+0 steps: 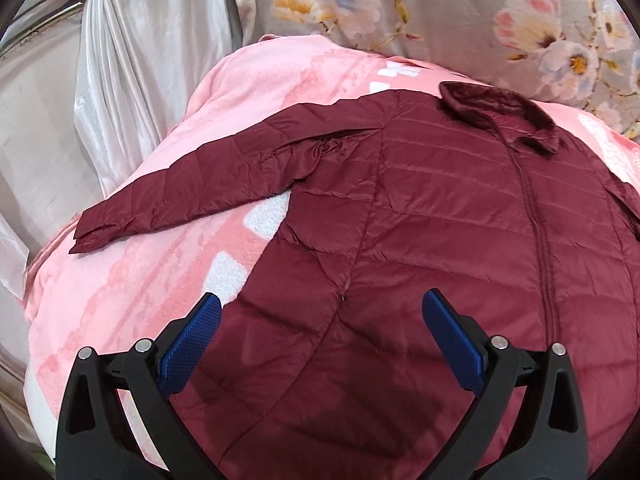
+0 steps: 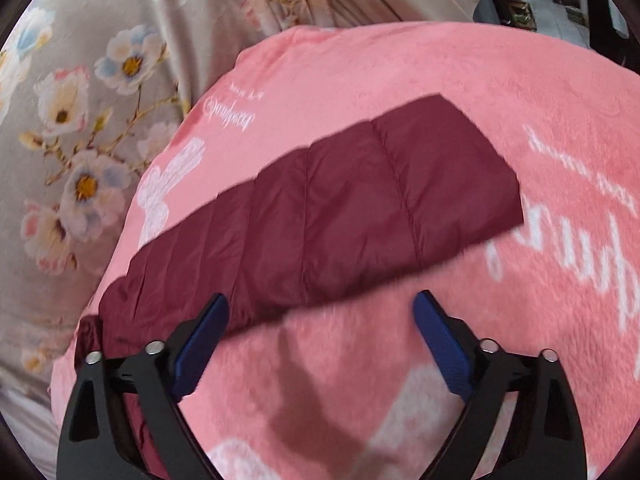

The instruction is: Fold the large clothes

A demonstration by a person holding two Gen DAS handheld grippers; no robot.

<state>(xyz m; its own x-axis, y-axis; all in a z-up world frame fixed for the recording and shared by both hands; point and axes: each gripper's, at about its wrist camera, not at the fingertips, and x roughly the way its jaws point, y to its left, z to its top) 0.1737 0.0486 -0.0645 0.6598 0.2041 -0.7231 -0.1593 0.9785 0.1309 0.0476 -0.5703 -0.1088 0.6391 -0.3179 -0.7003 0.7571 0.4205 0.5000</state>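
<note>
Hovering wide open and empty, left gripper [image 1: 320, 320] and right gripper [image 2: 320, 320] overlook jacket [image 1: 440, 220] on blanket [image 1: 140, 280].

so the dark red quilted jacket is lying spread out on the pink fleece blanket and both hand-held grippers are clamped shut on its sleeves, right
Not quite. The dark red quilted jacket does lie spread out on the pink fleece blanket, but neither gripper is clamped. The left wrist view shows the left hand-held gripper wide open above the jacket body, and the right wrist view shows the right hand-held gripper open near the sleeve, holding nothing.
</note>
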